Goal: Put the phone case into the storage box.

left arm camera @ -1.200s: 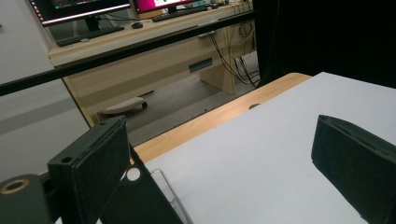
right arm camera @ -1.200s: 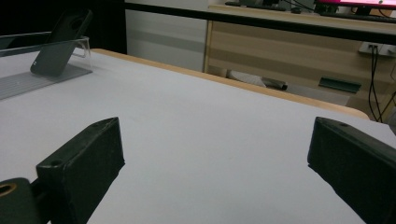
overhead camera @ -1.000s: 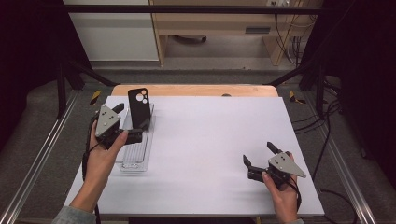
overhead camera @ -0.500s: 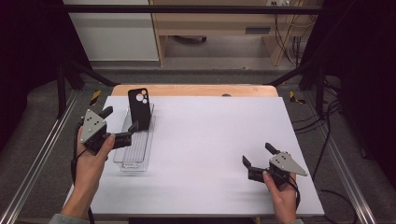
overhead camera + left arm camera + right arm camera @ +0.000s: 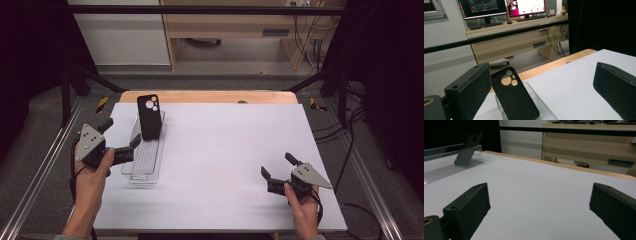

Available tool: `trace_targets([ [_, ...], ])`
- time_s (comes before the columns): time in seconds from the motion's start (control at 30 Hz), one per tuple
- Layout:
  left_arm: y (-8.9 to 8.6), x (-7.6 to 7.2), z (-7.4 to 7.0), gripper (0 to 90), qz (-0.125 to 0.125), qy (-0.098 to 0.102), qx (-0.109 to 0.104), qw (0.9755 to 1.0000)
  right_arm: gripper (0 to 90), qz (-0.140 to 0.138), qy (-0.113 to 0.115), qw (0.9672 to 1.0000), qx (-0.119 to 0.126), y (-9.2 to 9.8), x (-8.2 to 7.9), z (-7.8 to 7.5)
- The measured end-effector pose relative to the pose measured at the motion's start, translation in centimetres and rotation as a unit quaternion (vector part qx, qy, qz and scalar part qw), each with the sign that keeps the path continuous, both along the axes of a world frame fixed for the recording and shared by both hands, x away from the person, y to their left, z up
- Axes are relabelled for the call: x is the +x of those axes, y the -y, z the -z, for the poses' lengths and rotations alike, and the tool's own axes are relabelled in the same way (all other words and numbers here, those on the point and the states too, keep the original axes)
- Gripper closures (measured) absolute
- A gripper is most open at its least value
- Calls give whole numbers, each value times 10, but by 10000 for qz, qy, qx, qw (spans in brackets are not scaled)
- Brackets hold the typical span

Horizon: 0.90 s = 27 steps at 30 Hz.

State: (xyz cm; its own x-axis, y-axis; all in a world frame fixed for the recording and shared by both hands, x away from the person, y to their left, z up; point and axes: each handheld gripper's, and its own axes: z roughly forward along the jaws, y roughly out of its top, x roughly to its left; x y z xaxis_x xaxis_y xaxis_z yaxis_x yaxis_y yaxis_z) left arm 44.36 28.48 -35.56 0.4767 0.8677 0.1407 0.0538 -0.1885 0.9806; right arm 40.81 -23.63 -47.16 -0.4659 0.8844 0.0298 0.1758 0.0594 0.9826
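While the black phone case [image 5: 149, 116] leans upright in the clear slotted stand [image 5: 144, 161] at the upper left of the frame, the left gripper [image 5: 121, 142] sits just beside the stand, jaws apart and empty. The right gripper [image 5: 278, 170] rests at the lower right, jaws apart too. If the case is to be gripped, approach level and close on its edges gently so the stand stays put.

Left gripper [image 5: 119, 140] — farther back from the phone case [image 5: 149, 116].
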Motion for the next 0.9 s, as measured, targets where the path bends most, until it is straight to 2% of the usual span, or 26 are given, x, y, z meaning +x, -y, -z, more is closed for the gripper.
trace_targets([
  [0.1, -2, -3, 2, 11, 16, 33, -97, 9999, 31, -18, -4, 10000, 1, 0, 0, 0],
  [0.37, -7, -13, 6, 12, 68, 142, -116, 9998, 30, -2, -1, 10000, 10, 0, 0, 0],
  [0.53, -11, -19, 12, 12, 10, 161, -271, 9995, 30, -13, 4, 10000, -11, 0, -1, 0],
  [0.7, -17, -23, 15, 11, -52, 235, -173, 9996, 32, 20, -5, 10000, 3, 0, 0, 0],
  [0.9, -27, -30, 20, 6, -54, 300, -291, 9991, 29, -8, -3, 10000, -25, -1, 0, 0],
])
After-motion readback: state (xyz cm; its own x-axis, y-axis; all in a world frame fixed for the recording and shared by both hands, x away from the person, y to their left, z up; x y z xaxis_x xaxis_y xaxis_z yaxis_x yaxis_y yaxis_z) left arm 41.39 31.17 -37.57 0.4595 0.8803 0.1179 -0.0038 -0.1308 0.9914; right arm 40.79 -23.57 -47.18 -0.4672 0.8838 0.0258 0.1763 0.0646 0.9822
